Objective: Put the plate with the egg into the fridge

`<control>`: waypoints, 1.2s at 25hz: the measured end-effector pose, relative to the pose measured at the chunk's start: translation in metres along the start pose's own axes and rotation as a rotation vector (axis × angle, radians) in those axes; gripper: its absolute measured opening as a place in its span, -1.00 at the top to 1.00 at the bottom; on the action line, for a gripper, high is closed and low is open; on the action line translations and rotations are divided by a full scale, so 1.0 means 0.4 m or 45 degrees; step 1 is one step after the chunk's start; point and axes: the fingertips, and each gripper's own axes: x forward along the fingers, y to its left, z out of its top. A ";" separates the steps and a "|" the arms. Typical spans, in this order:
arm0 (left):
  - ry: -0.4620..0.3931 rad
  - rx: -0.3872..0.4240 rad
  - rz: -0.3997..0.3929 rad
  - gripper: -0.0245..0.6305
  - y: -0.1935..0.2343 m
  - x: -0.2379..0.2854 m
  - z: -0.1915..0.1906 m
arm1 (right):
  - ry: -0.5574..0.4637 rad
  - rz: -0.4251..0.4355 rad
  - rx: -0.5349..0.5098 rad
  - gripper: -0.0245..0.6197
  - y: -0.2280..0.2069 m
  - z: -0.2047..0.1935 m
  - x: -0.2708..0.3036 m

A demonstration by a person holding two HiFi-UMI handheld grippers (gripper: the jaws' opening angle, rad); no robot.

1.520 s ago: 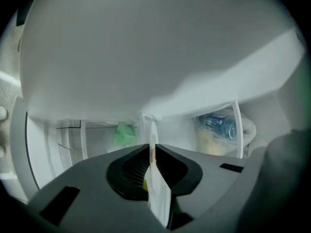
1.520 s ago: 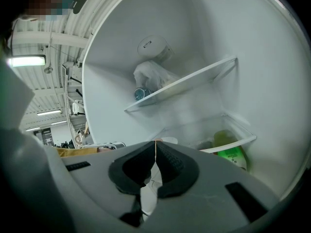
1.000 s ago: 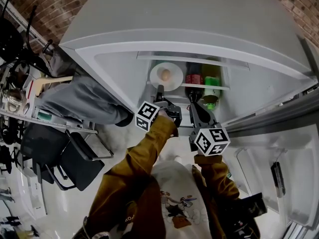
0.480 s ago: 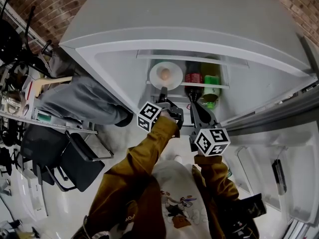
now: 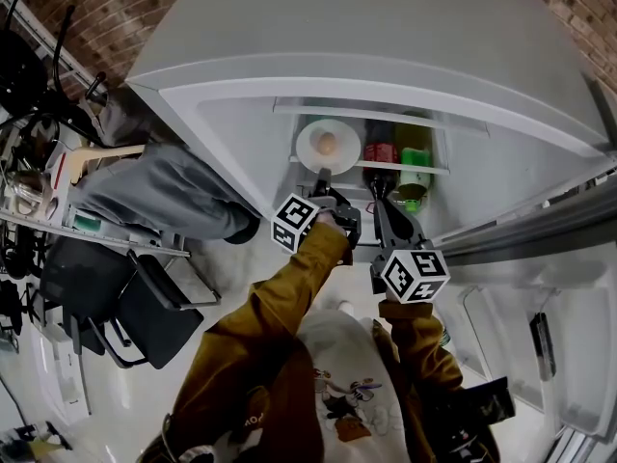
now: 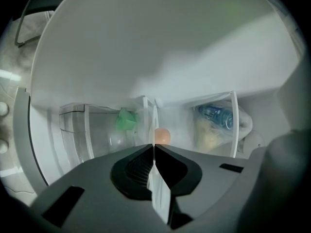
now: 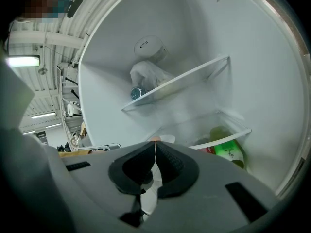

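Observation:
A white plate (image 5: 312, 149) with a brown egg (image 5: 328, 144) lies on a shelf inside the open fridge. My left gripper (image 5: 324, 176) reaches in at the plate's near rim. In the left gripper view the plate (image 6: 154, 118) shows edge-on, and the egg (image 6: 163, 136) sits just beyond the left gripper (image 6: 154, 147). Its jaws have just been closing, with the rim pinched between them. To the right, my right gripper (image 5: 379, 189) hovers shut on nothing. The right gripper view shows that gripper (image 7: 155, 152) with the plate (image 7: 166, 139) ahead of it.
A dark bottle with a red label (image 5: 378, 152) and a green bottle (image 5: 413, 160) lie right of the plate. An upper glass shelf (image 7: 180, 84) carries bagged things. The fridge door (image 5: 540, 345) stands open at the right. A person in grey trousers (image 5: 164, 196) and a chair (image 5: 135, 307) are at the left.
The left gripper has edged slightly toward the plate's near rim. The plate stays on the shelf and the right gripper has not moved.

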 end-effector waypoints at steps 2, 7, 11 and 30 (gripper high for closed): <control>0.004 -0.002 -0.010 0.87 -0.002 0.003 -0.001 | 0.001 -0.001 -0.003 0.90 0.000 0.001 0.001; 0.023 -0.006 -0.033 0.88 -0.010 0.006 -0.003 | 0.000 -0.007 -0.004 0.90 0.000 0.003 0.001; 0.024 -0.010 -0.053 0.88 -0.019 0.010 0.000 | -0.002 -0.018 -0.002 0.90 -0.007 0.004 0.000; 0.017 -0.015 -0.029 0.88 -0.035 0.049 0.023 | -0.007 -0.018 -0.003 0.90 -0.012 0.014 0.004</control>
